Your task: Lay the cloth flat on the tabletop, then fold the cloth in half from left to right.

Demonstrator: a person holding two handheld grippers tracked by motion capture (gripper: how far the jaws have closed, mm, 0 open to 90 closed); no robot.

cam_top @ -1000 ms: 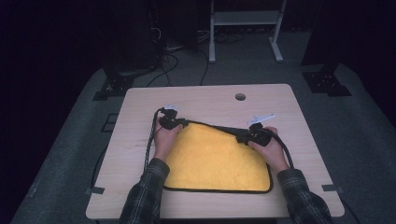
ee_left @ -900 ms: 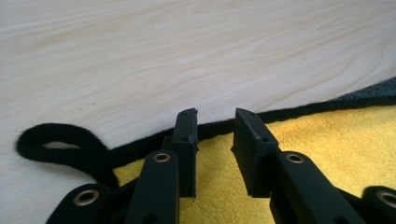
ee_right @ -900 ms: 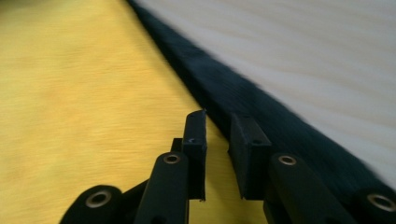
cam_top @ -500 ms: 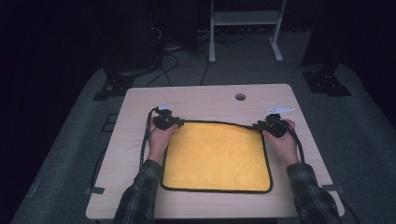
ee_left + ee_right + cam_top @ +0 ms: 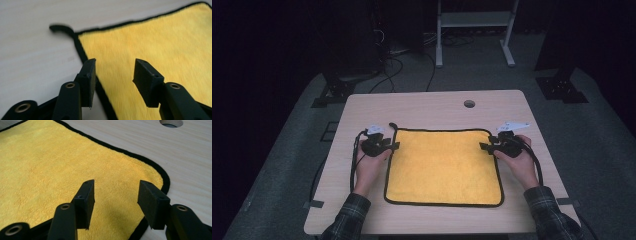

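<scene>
The square yellow microfibre cloth with black edging (image 5: 444,166) lies flat on the pale wooden bench (image 5: 427,107), so spreading seems done. The left claw (image 5: 113,75) and right claw (image 5: 115,197) stand wide, empty, each above a far corner.

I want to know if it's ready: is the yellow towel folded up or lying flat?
Lying flat. The yellow towel is spread as one square on the table, its black edge visible all round.

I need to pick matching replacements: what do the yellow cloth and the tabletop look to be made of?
The cloth looks like plush microfibre: a fuzzy, matte yellow pile with a stitched black edge. The tabletop looks like pale wood or wood-look laminate, smooth and matte with fine straight grain lines; which of the two, I can't tell.
</scene>
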